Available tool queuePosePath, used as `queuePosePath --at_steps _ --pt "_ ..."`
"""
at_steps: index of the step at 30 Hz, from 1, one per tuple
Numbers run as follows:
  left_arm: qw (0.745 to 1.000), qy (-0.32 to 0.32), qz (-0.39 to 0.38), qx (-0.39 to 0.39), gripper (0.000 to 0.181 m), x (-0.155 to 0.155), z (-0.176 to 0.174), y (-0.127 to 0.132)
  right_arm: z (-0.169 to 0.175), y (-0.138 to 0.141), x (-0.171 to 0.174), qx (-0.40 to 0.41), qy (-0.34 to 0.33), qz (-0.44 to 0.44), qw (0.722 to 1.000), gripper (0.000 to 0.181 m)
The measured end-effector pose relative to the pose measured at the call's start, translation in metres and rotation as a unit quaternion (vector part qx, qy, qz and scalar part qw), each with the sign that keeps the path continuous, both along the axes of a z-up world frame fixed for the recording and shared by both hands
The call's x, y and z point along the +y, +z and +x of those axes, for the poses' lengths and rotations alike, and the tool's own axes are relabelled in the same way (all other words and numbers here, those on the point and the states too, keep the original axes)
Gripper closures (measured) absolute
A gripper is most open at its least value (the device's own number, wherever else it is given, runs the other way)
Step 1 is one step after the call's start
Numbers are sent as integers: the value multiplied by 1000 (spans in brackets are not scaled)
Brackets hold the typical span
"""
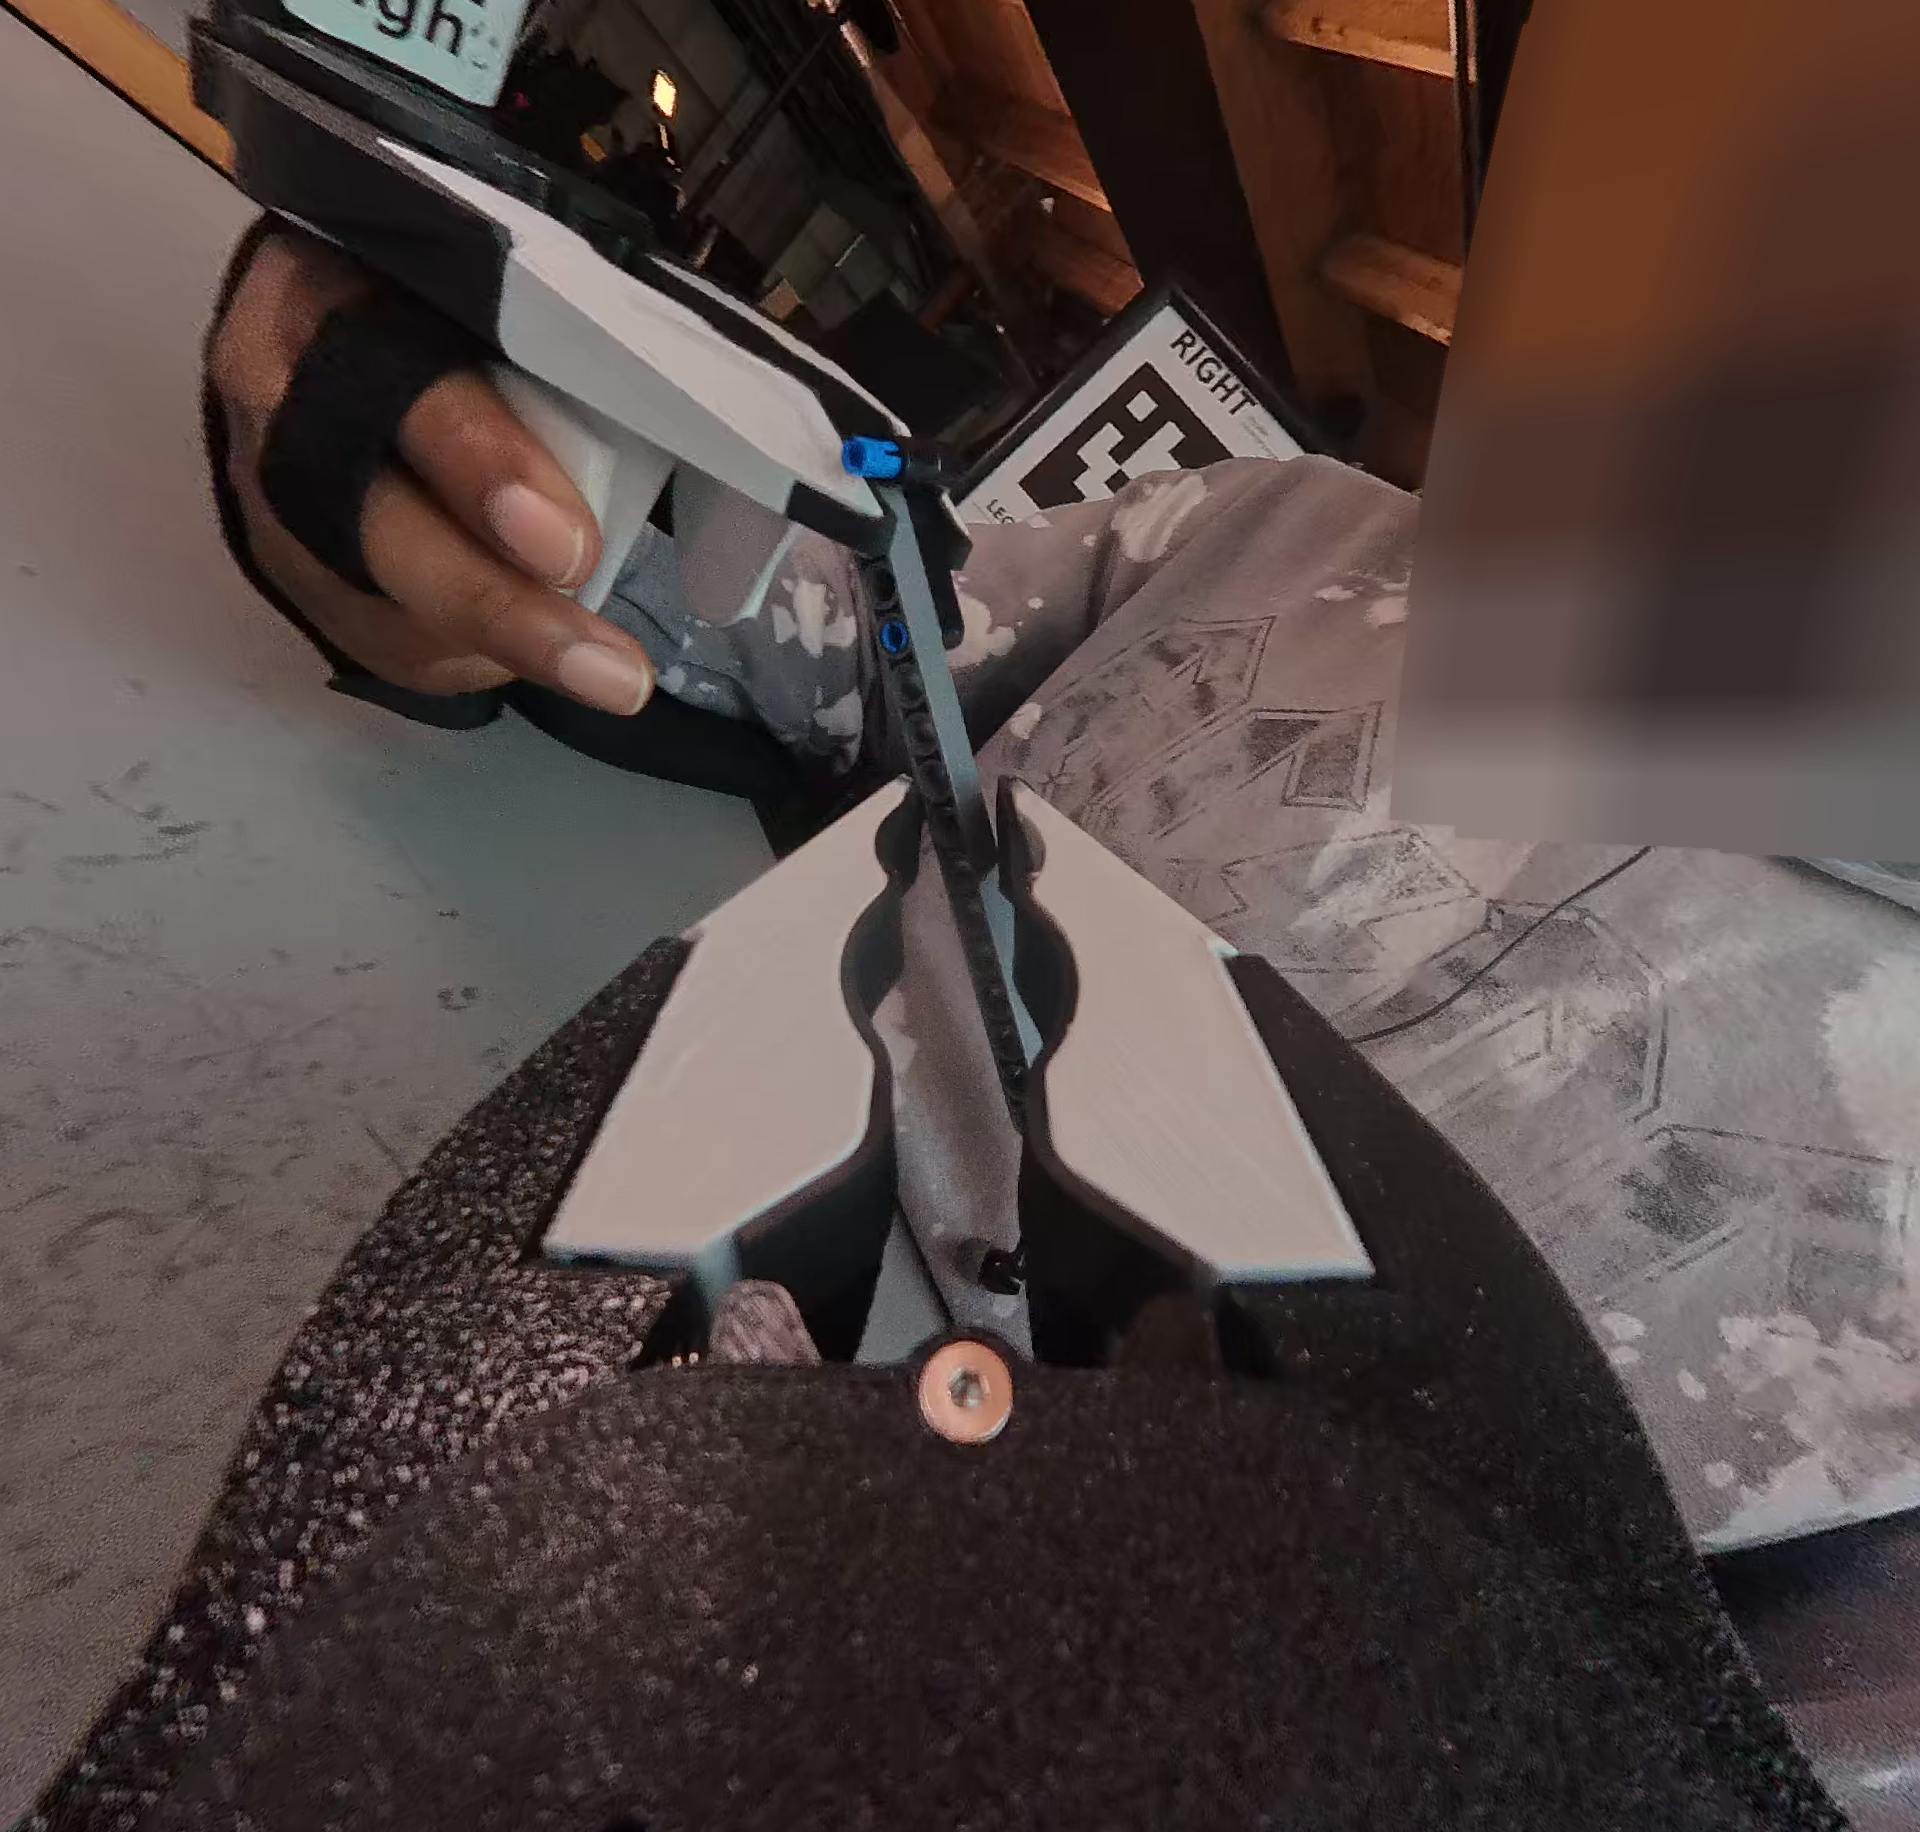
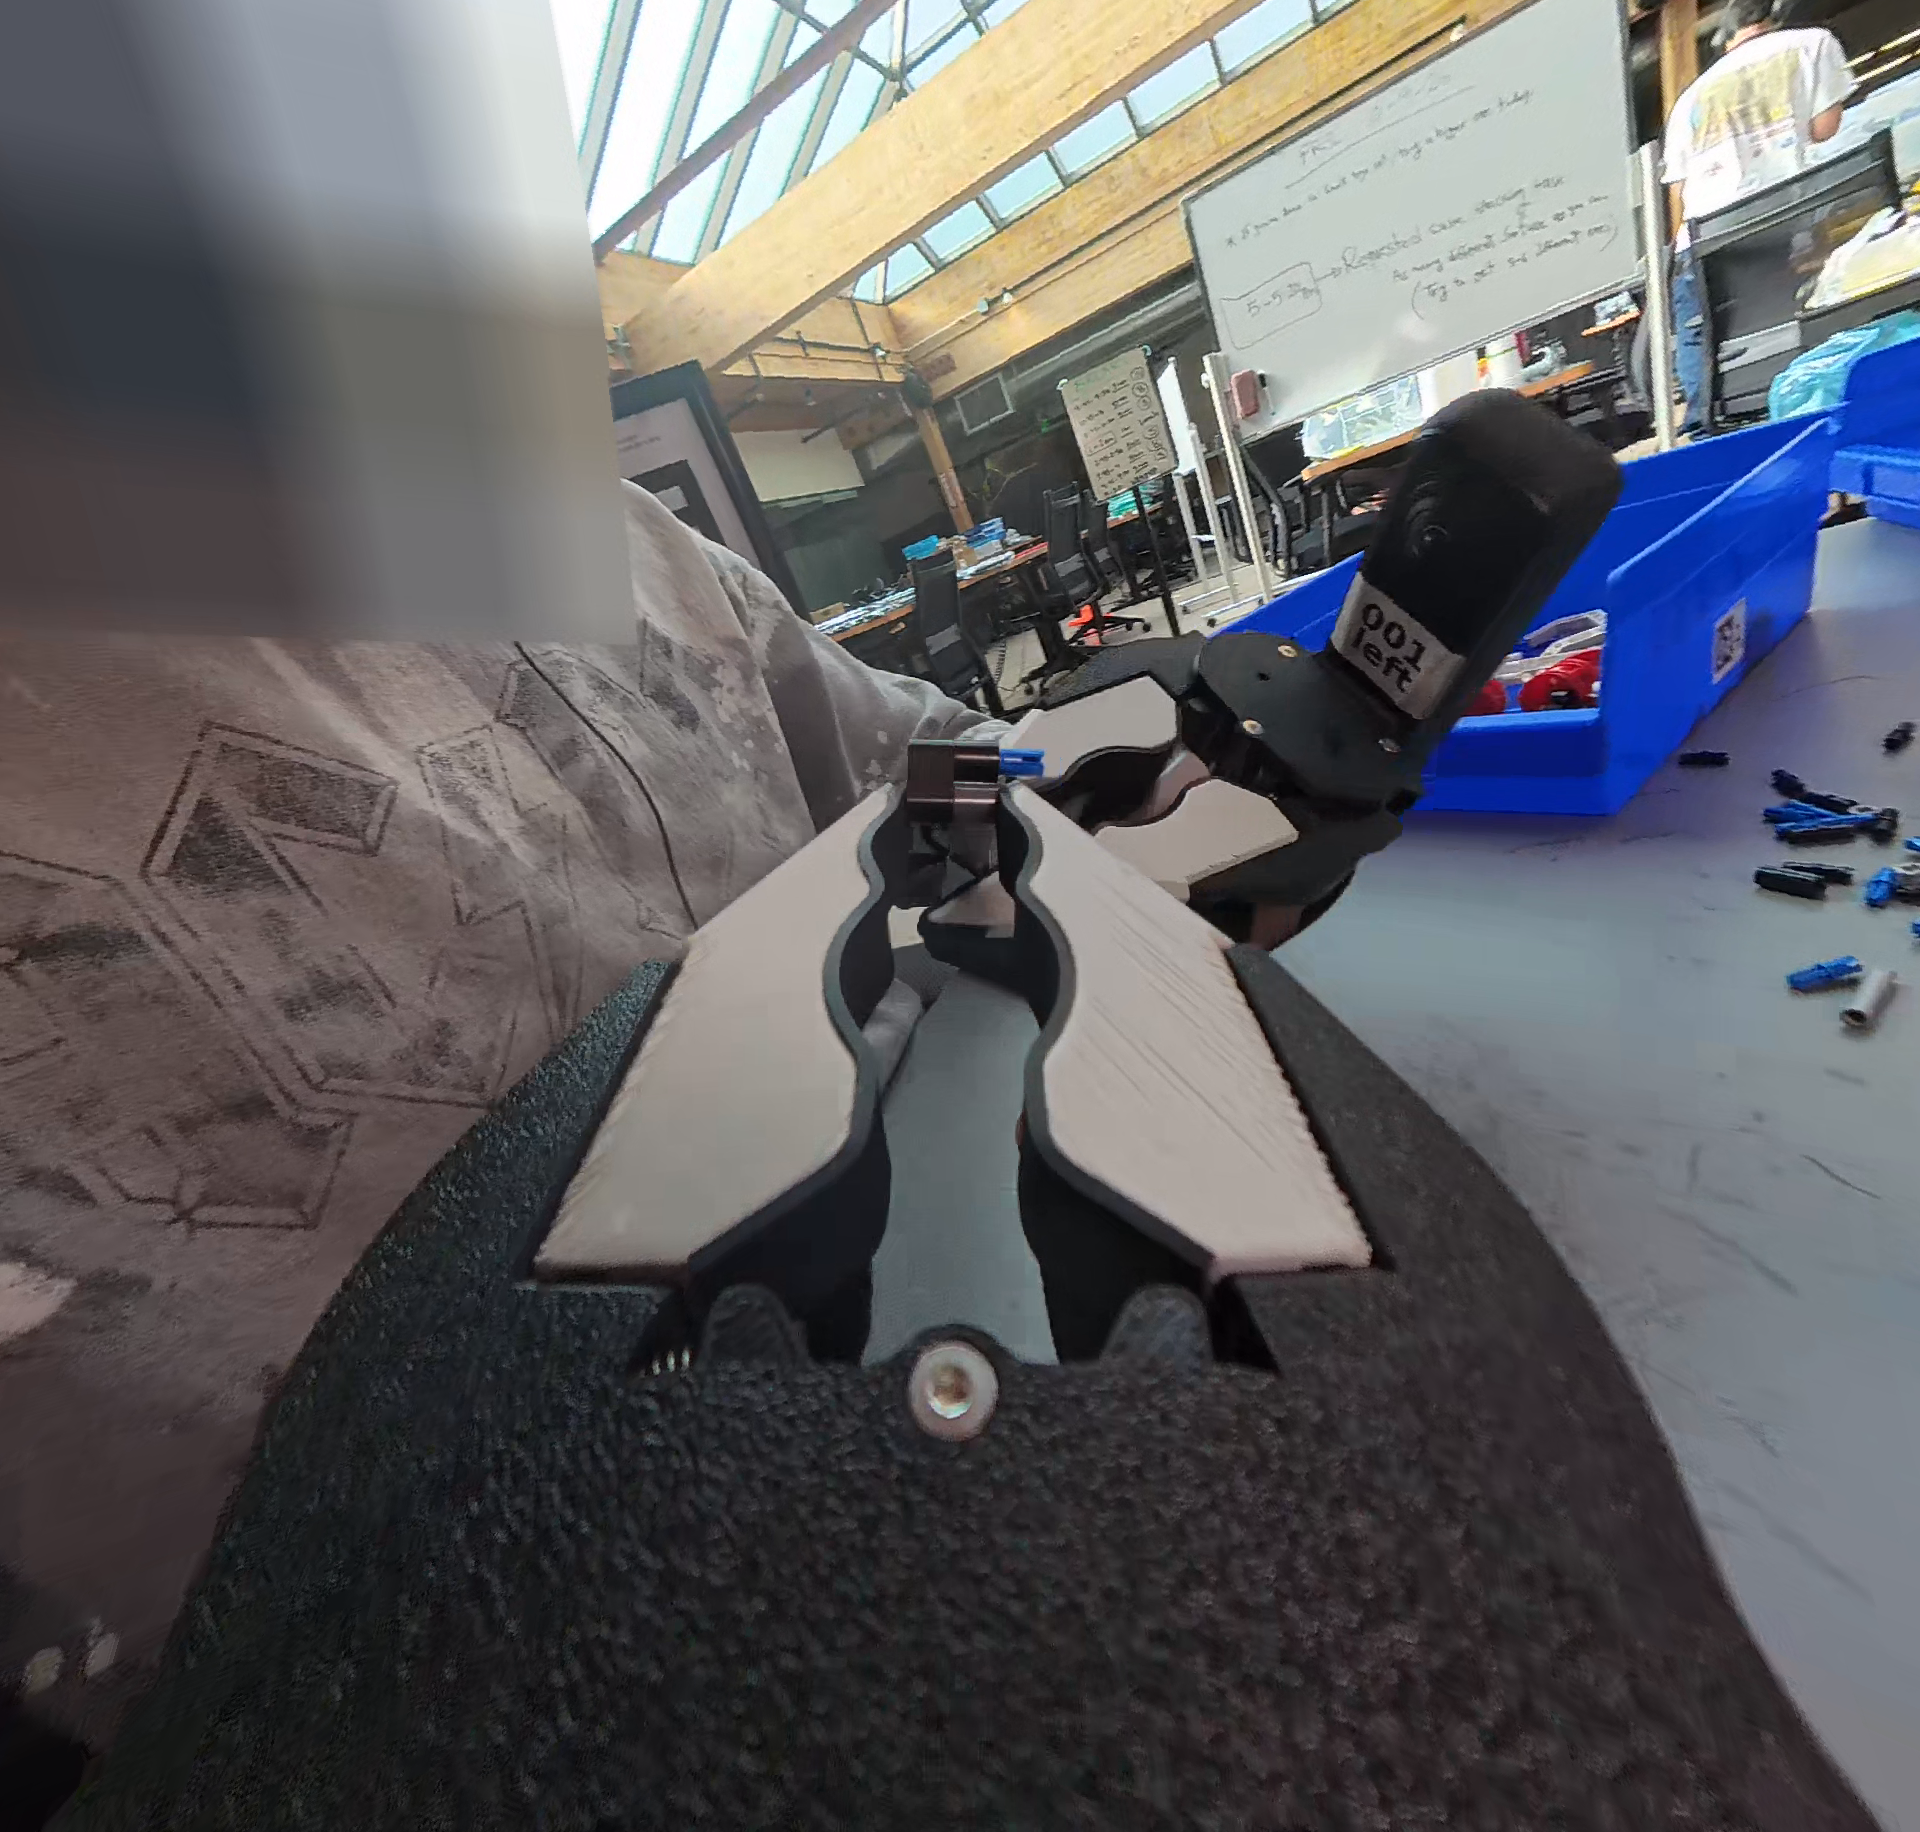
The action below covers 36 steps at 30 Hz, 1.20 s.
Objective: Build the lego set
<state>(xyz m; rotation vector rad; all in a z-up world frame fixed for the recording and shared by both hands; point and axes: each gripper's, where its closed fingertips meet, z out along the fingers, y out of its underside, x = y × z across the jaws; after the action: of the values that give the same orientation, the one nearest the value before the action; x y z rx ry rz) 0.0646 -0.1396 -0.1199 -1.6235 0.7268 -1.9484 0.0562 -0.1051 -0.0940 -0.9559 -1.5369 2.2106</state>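
Observation:
A long grey Lego beam (image 1: 940, 733) with a row of holes is held in the air between both grippers. My left gripper (image 1: 956, 816) is shut on its lower part. My right gripper (image 1: 899, 499) comes in from the upper left and is shut on its top end. A blue pin (image 1: 868, 457) sticks out at that end and another blue pin (image 1: 894, 636) sits lower in the beam. In the right wrist view my right gripper (image 2: 948, 811) clamps the beam's end (image 2: 935, 780), with the blue pin (image 2: 1023, 759) beside it and the left gripper (image 2: 1049, 795) just behind.
A blue bin (image 2: 1662, 587) with red parts stands on the grey table (image 2: 1558, 1159) at the right. Several loose blue, black and grey pins (image 2: 1829, 826) lie near it. A person's grey patterned sleeve (image 2: 364, 899) is close on the left. A whiteboard (image 2: 1413, 203) stands behind. The gap from one gripper's tips to the other's is roughly 5 cm.

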Motion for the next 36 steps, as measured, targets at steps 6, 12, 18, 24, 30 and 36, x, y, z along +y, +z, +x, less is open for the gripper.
queuePosePath --at_steps 6,12,18,24,30,36 --pt "998 -46 -32 -26 168 -12 19 1 5 3 -8 -12 50 -25 998 164" --pt "975 220 -43 -5 170 70 -23 -7 -35 4 77 -28 -239 -34 970 158" --pt "910 410 -59 -8 169 112 -86 -13 -44 -23 86 -89 -322 61 941 146" --pt "865 491 -91 -54 169 126 -117 -13 -80 -61 56 -115 -410 312 849 138" --pt "860 496 -101 -71 169 126 -112 -12 -93 -59 62 -94 -475 401 777 169" --pt "867 482 -105 -71 169 124 -111 -12 -84 -49 72 -78 -467 385 792 181"
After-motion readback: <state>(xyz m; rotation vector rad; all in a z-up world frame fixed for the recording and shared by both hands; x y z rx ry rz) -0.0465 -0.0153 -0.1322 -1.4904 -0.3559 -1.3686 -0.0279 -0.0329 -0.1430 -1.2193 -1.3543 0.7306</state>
